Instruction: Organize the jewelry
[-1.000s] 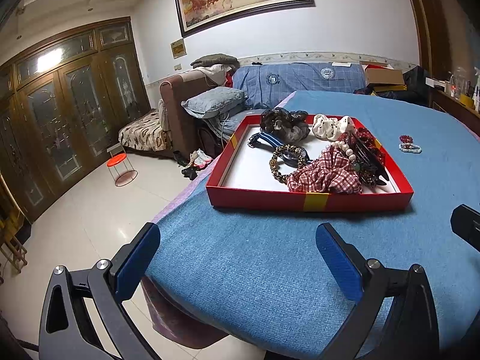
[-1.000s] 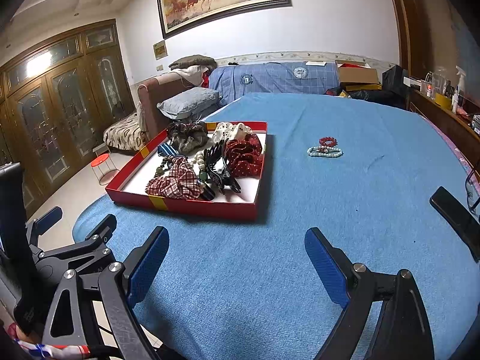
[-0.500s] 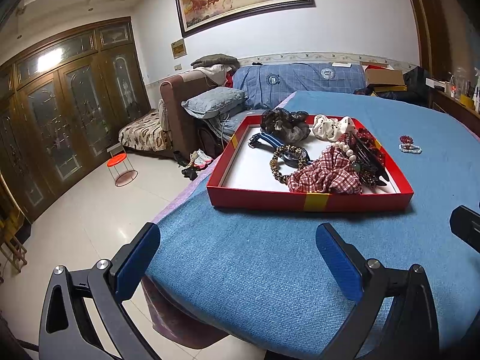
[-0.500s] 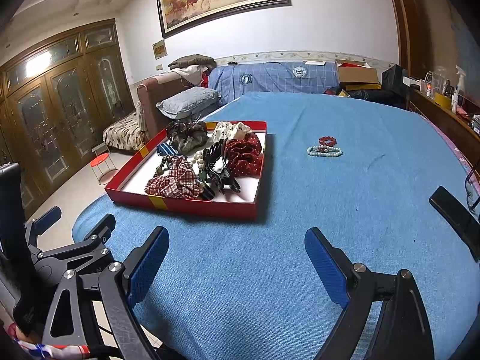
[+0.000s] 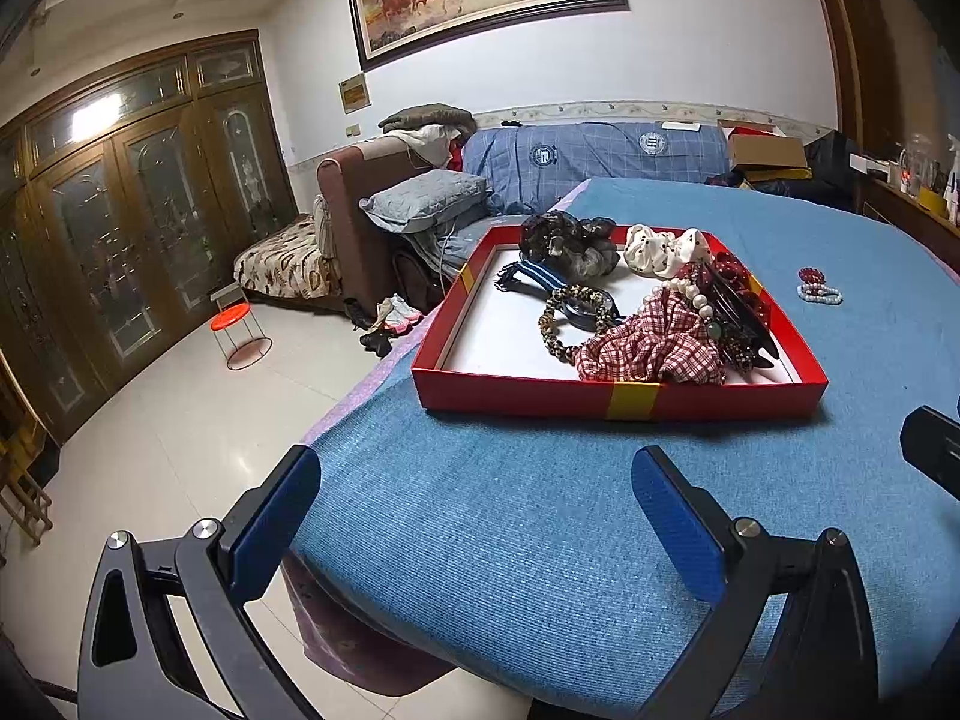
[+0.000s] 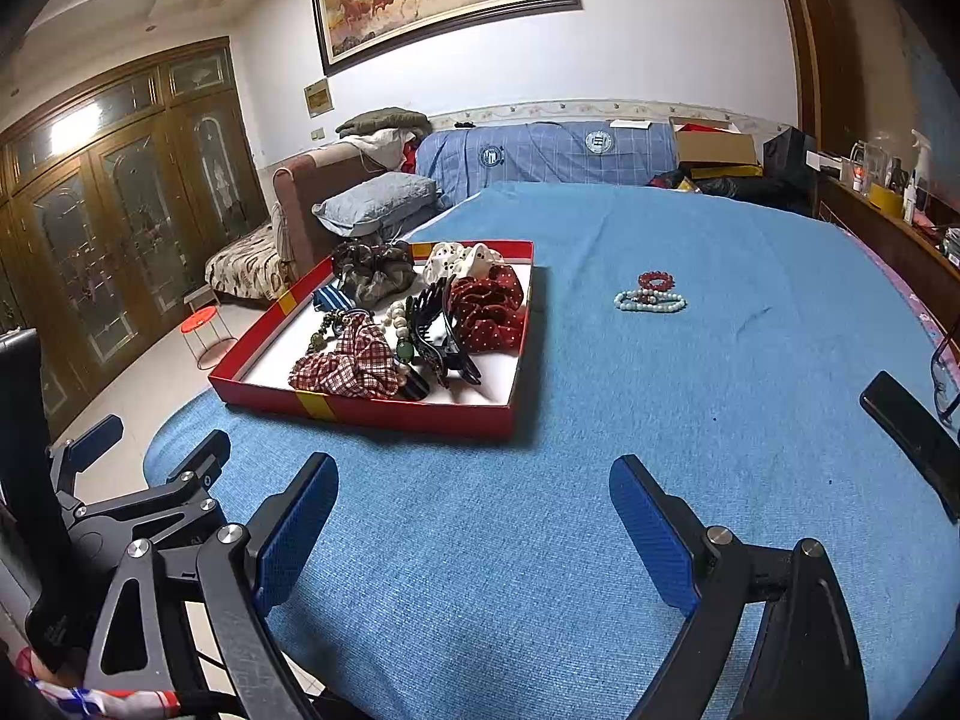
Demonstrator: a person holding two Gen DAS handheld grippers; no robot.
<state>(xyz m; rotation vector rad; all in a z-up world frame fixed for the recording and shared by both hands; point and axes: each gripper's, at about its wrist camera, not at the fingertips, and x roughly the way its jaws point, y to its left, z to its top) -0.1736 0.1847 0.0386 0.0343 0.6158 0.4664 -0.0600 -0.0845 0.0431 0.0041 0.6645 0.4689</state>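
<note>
Both claws are spread wide and hold nothing, hovering low over the near edge of the blue-covered bench (image 6: 690,228). Ahead of the left claw (image 5: 474,516) sits the red tray (image 5: 708,399), piled with a checked scrunchie (image 5: 651,348), a black hair clip (image 5: 741,321), a leopard-print band (image 5: 567,315) and other hair pieces. From the right claw (image 6: 474,525), the tray (image 6: 384,411) lies ahead to the left. Two bracelets, a red bracelet (image 6: 656,281) and a pale bead bracelet (image 6: 650,302), lie touching on the cloth farther ahead, well apart from the tray.
</note>
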